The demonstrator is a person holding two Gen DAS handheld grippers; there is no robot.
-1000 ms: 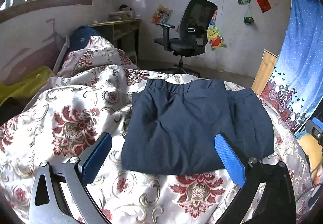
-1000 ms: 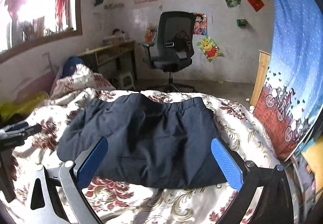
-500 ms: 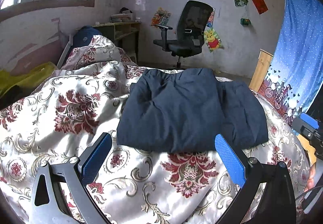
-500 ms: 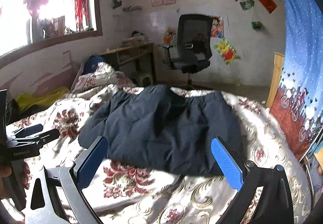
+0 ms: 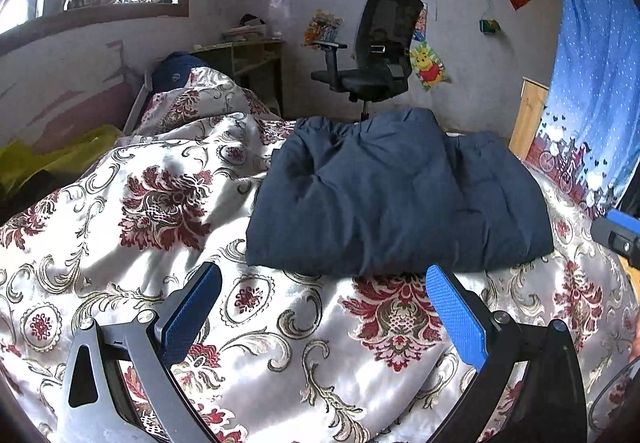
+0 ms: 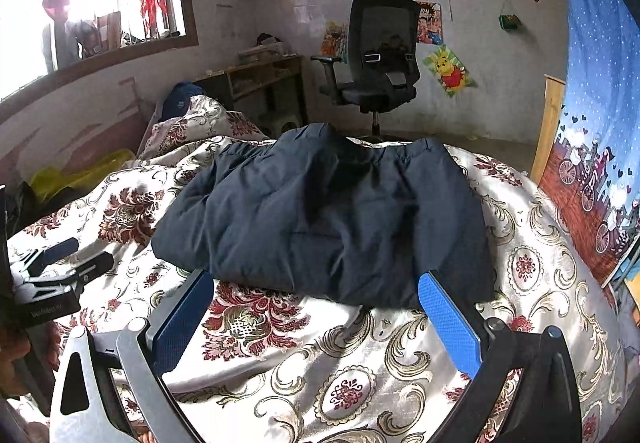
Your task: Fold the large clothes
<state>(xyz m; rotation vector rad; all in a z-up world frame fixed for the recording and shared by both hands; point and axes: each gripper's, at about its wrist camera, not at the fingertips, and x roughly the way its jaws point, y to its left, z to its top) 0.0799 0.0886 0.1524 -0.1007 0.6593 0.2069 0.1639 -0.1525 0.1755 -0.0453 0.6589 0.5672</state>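
Folded navy garment on floral bedspread just ahead of both grippers, left gripper released, right gripper released, both holding nothing

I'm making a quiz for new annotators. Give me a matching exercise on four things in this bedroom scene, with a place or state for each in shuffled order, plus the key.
Things:
1. Navy garment
2. Office chair
3. Left gripper
4. Blue curtain

Places or states:
A. Hangs at the right edge of the room
B. Folded, lying on the floral bedspread
C. Jaws open, holding nothing, short of the garment
D. Stands on the floor by the far wall

Pairs: 1-B, 2-D, 3-C, 4-A
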